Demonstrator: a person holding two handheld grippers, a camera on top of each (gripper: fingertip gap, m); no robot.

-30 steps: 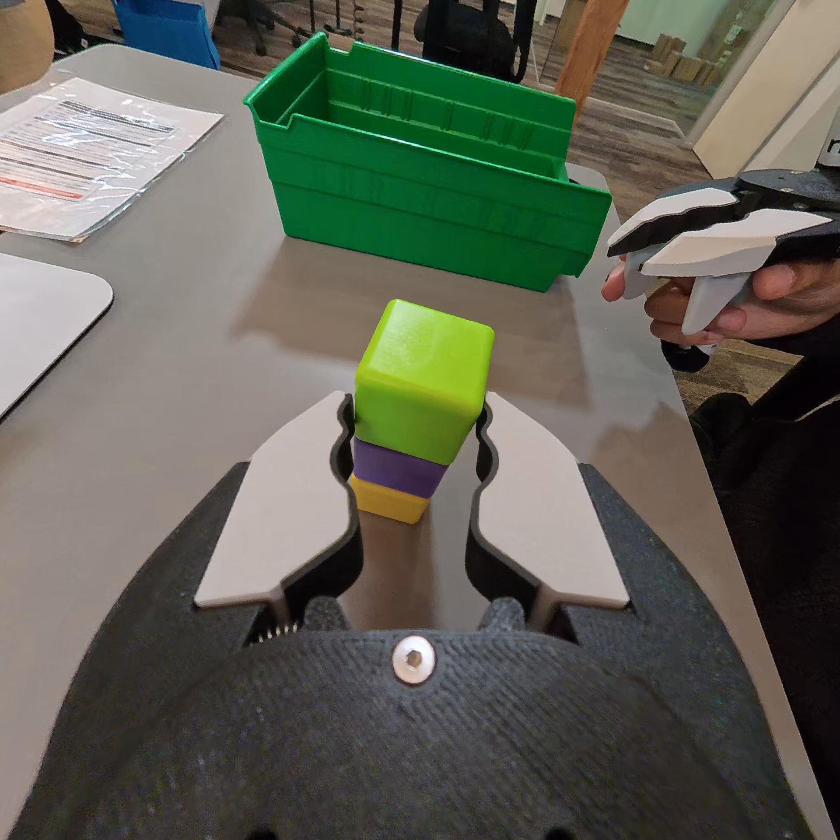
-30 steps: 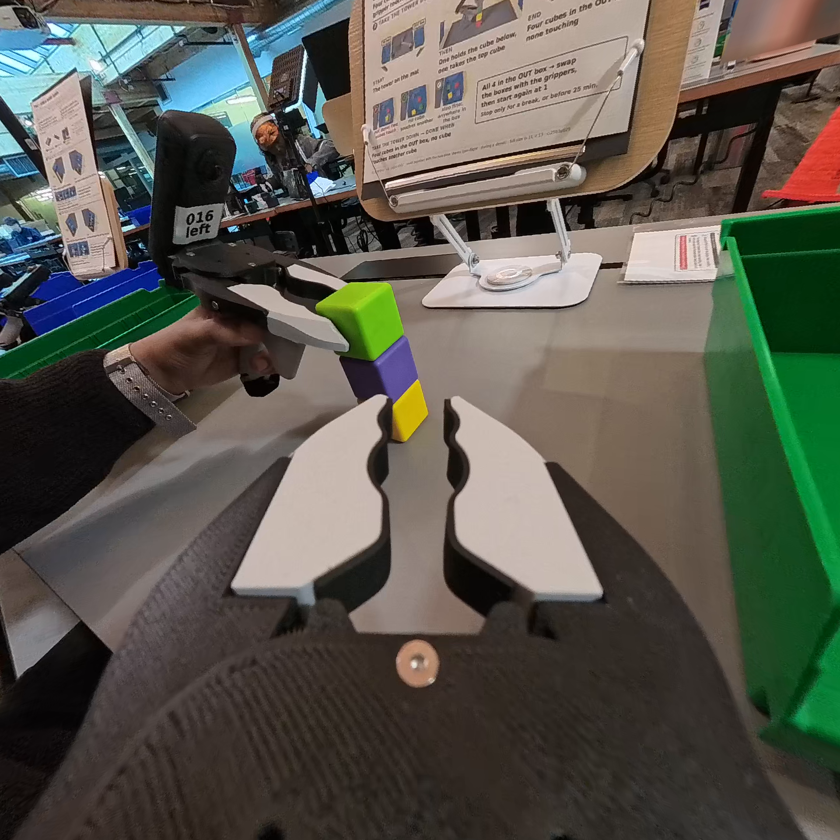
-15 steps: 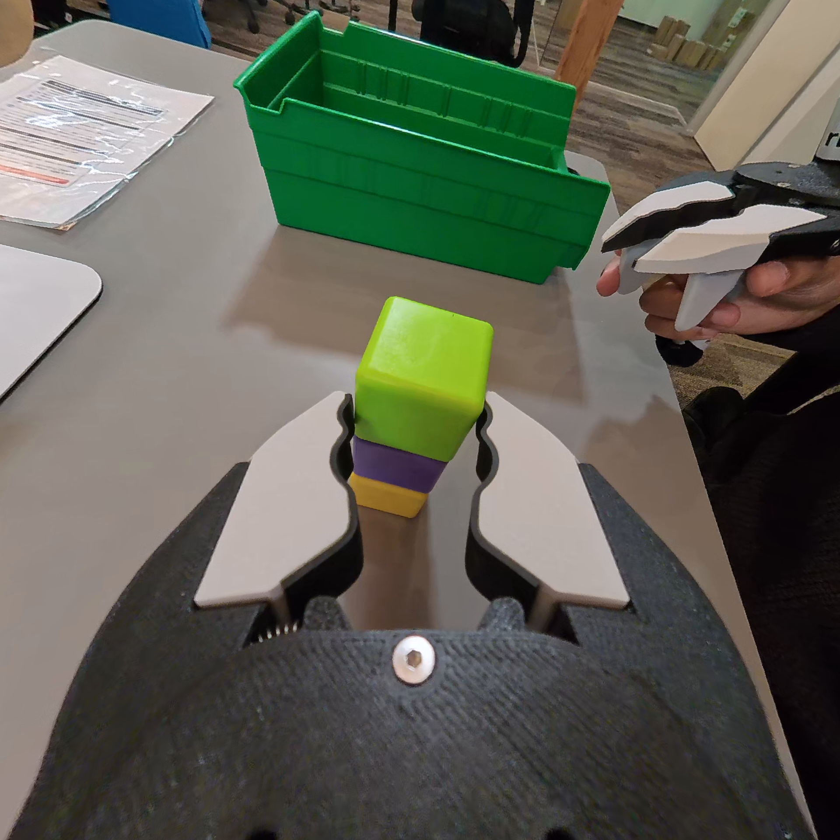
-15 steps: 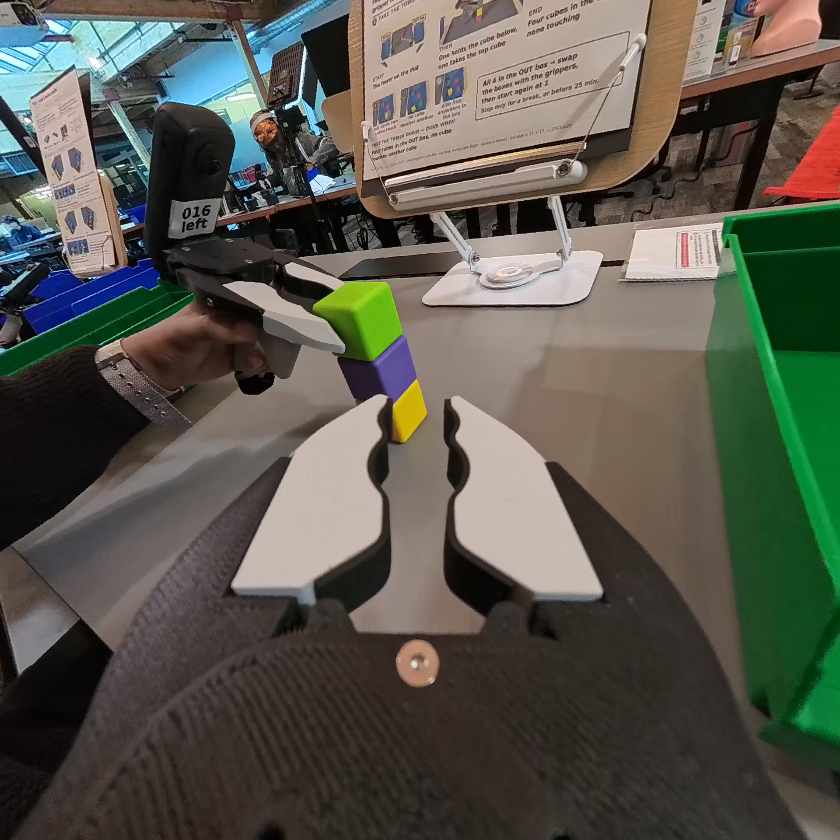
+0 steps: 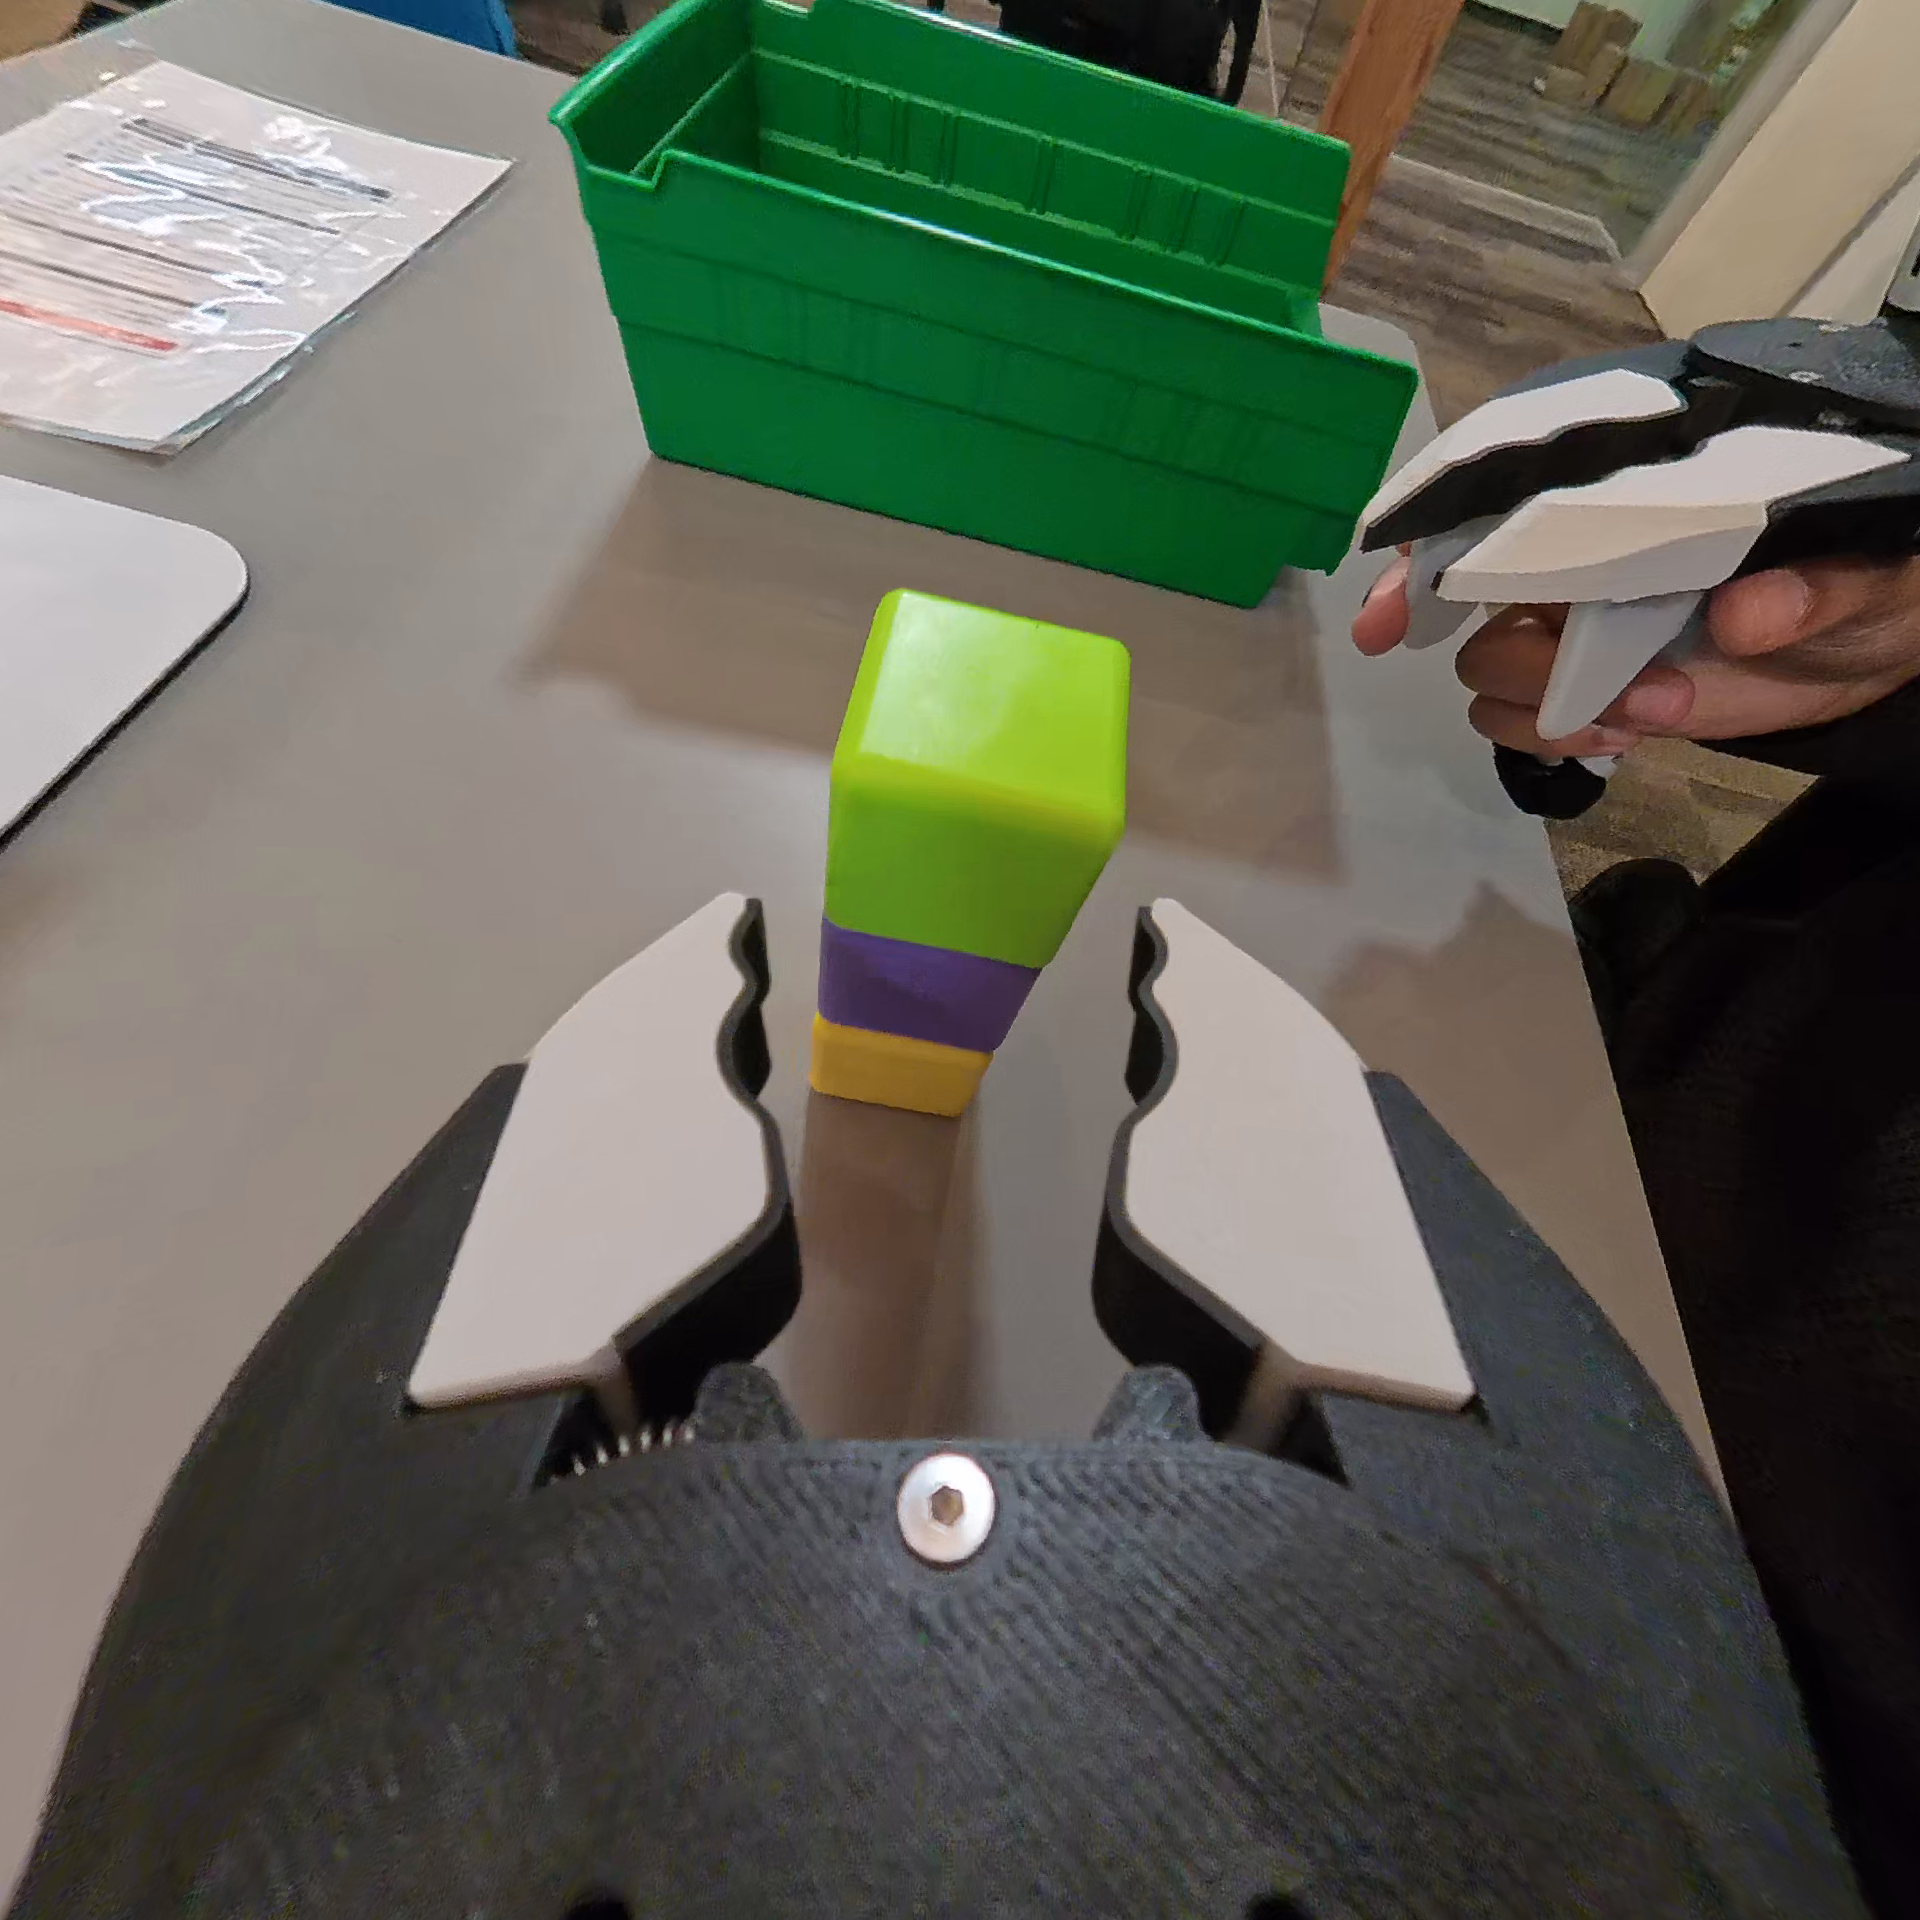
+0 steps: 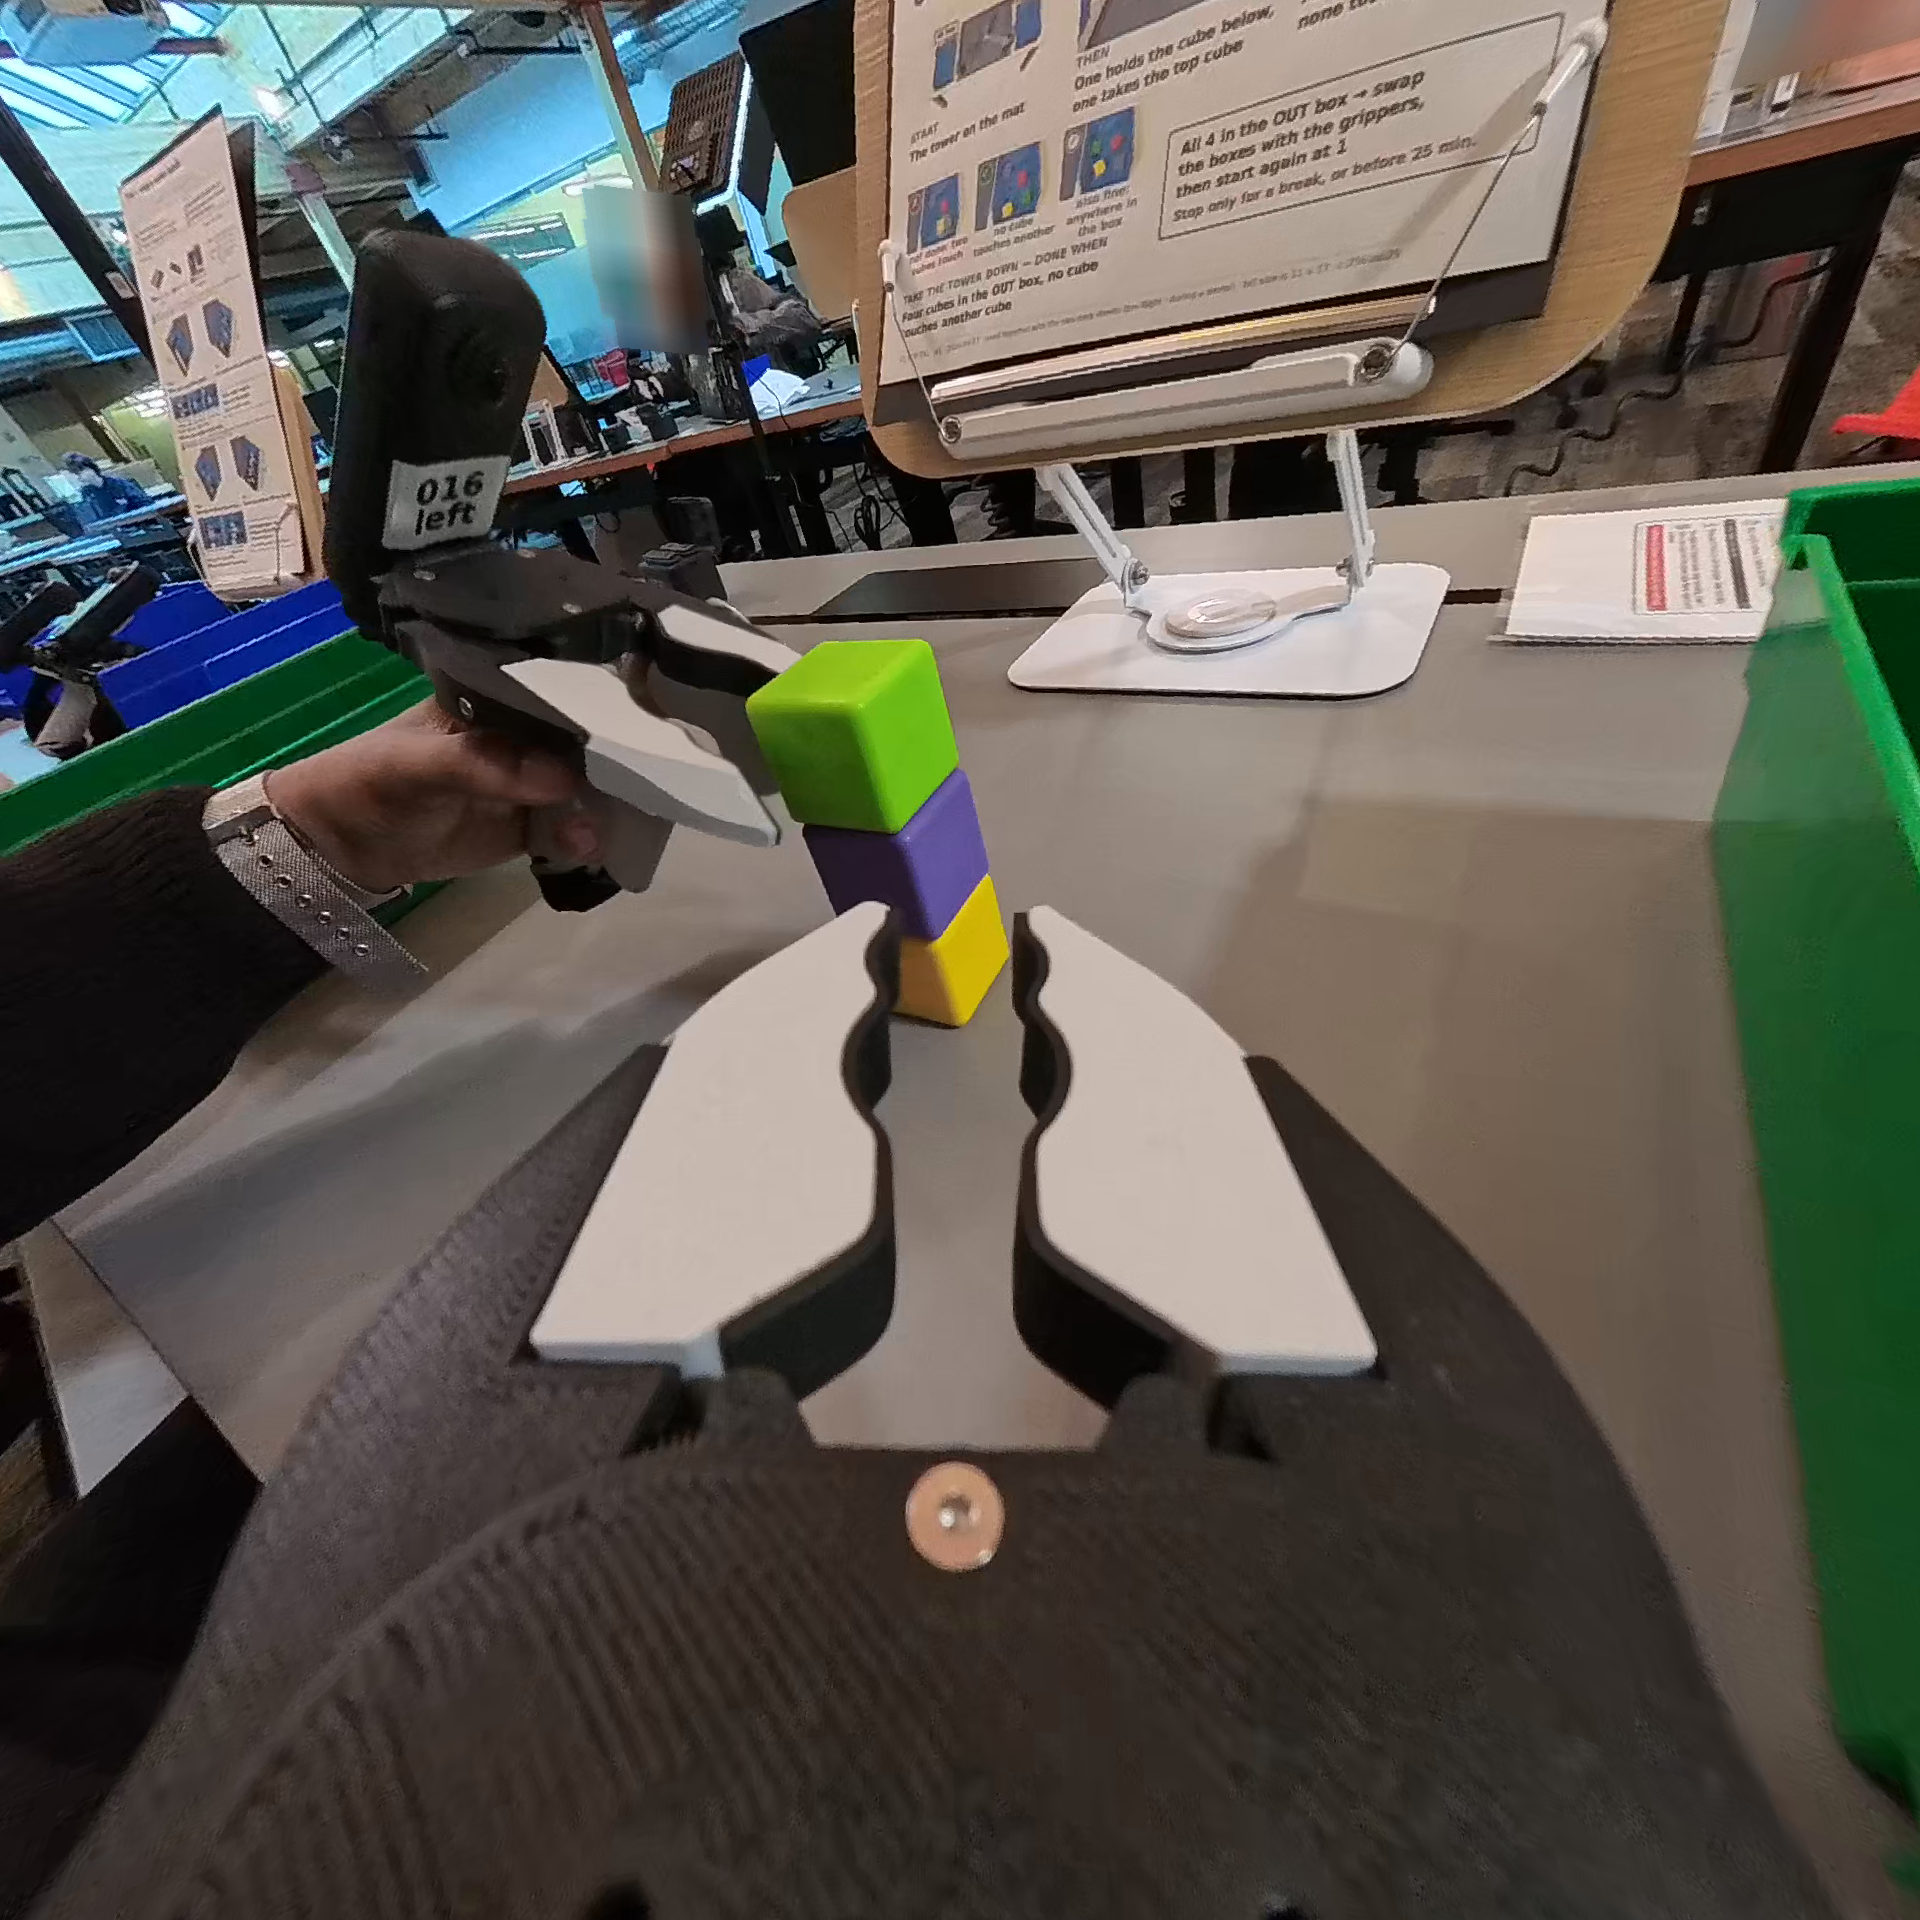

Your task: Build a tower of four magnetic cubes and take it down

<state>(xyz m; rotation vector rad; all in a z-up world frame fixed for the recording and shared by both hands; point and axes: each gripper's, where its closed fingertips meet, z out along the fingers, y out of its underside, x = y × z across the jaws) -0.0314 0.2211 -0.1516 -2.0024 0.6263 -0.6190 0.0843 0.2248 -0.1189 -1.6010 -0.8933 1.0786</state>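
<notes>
The left tool (image 5: 948,971) is gaping open around a lime cube (image 5: 977,774) topping a purple cube (image 5: 920,987) and yellow cube (image 5: 894,1075) on the desk (image 5: 416,727). The right tool (image 6: 951,961) is hovering narrowly parted, holding nothing, before the yellow cube, a green bin (image 5: 977,343) sitting near.

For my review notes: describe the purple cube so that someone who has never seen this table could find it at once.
On the grey table, in front of the green bin, stands a tower of three cubes between the two grippers. The purple cube is its middle block, under the lime green cube and on top of the yellow cube. It is the only purple thing there.
</notes>
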